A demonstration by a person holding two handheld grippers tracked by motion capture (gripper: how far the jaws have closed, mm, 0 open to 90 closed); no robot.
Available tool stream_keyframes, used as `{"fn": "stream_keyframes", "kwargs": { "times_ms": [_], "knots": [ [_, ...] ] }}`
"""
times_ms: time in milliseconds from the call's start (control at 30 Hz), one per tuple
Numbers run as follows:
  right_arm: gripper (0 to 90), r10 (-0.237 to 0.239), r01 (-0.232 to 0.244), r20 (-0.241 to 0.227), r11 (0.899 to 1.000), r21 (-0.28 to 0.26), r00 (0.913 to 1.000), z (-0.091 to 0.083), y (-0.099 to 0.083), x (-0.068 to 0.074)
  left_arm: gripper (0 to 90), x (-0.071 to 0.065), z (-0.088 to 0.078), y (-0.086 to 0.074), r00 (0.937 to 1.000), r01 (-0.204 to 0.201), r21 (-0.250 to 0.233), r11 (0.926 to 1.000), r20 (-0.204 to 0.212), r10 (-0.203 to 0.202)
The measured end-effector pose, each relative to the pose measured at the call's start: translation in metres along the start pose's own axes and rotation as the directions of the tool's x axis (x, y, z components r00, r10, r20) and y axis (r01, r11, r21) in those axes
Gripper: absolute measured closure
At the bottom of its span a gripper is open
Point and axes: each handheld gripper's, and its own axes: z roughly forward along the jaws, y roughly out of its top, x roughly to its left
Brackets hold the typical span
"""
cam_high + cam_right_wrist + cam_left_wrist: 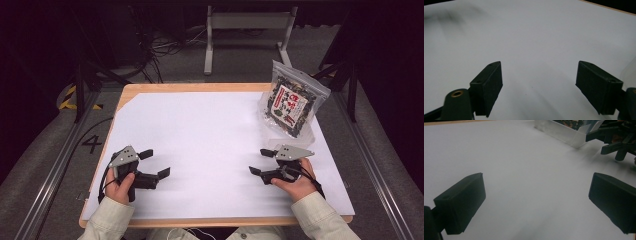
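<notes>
Two grippers rest low on the white tabletop, jaws spread wide and holding nothing: the left gripper near the front left, the right gripper just below the snack pouch. The pouch stands at the far right edge. To pick it up well, the right gripper should likely approach its clear bottom seam squarely and pinch firmly.
</notes>
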Motion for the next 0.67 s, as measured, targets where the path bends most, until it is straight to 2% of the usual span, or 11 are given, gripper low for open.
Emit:
{"fn": "stream_keyframes", "kwargs": {
  "times_ms": [67, 133, 300, 667],
  "knots": [
    [20.6, -0.007, 0.007, 0.009, 1.000, 0.017, 0.9999, 0.002, -0.001, 0.000, 1.6, 0.000, 0.000, -0.001, 1.0000, -0.004, 0.002, 1.0000, 0.001, 0.004],
    [20.1, -0.011, 0.010, 0.012, 0.999, 0.042, 0.9999, 0.004, -0.002, 0.000, 1.3, 0.000, 0.000, -0.001, 0.9998, -0.014, 0.004, 0.9999, -0.015, 0.014],
    [18.7, 0.000, -0.002, 0.015, 0.994, 0.114, 0.9999, 0.012, -0.006, -0.004, 1.3, 0.001, 0.001, -0.002, 0.9999, -0.009, 0.009, 0.9999, -0.013, 0.009],
    [18.5, 0.002, -0.004, 0.019, 0.995, 0.098, 0.9998, 0.010, -0.006, -0.004, 1.5, 0.001, 0.004, -0.007, 0.9999, -0.014, 0.030, 0.9994, -0.005, 0.014]
  ]
}}
